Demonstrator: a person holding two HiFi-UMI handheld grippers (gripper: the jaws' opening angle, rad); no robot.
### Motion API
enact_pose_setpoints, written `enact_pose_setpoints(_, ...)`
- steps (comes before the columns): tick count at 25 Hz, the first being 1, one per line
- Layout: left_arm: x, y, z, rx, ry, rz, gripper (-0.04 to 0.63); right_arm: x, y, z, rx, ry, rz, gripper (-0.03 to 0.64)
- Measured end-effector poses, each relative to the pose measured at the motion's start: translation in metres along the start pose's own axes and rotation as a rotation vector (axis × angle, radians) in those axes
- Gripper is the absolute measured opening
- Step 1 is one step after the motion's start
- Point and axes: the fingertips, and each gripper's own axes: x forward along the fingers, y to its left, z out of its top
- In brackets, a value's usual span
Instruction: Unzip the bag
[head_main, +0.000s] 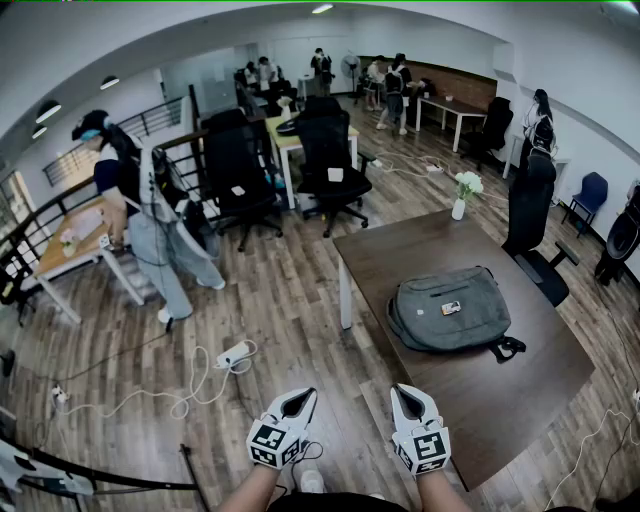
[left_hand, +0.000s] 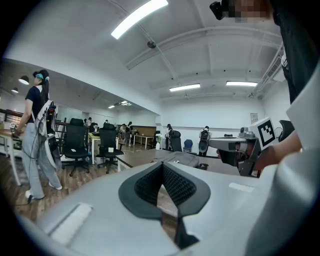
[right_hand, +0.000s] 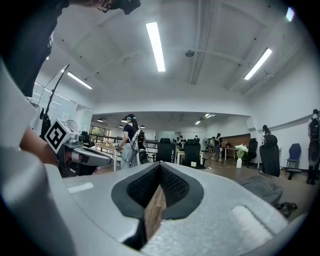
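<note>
Dark brown wood fills the right of my head view: the surface (head_main: 500, 400), with the grey bag (head_main: 440, 315) lying flat near its middle. A black strap (head_main: 508, 348) trails off the bag's near right corner. I hold the left gripper (head_main: 299, 396) and the right gripper (head_main: 404, 392) low and close to me, side by side, well apart from the bag. Both pairs of fingers are closed with nothing between them. I judge this to be the very start, the approach, with the zip not yet touched. I can't pick out the zip pull from here. Next I'd need to move in over the surface, find the pull, part one pair of fingers to pinch it, and steady the bag with the other.
</note>
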Motion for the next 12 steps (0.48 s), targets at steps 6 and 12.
enact_pose_setpoints(6,-0.002,0.015,0.001,-0.001,-0.004,0.001,0.018,0.013,0.006,0.001,-0.005,0.002,-0.017,0.002)
enact_pose_setpoints(12,-0.005,0.036,-0.004,-0.008,0.012,-0.022,0.018,0.028,0.014,0.003,0.013,-0.009,-0.052,0.002)
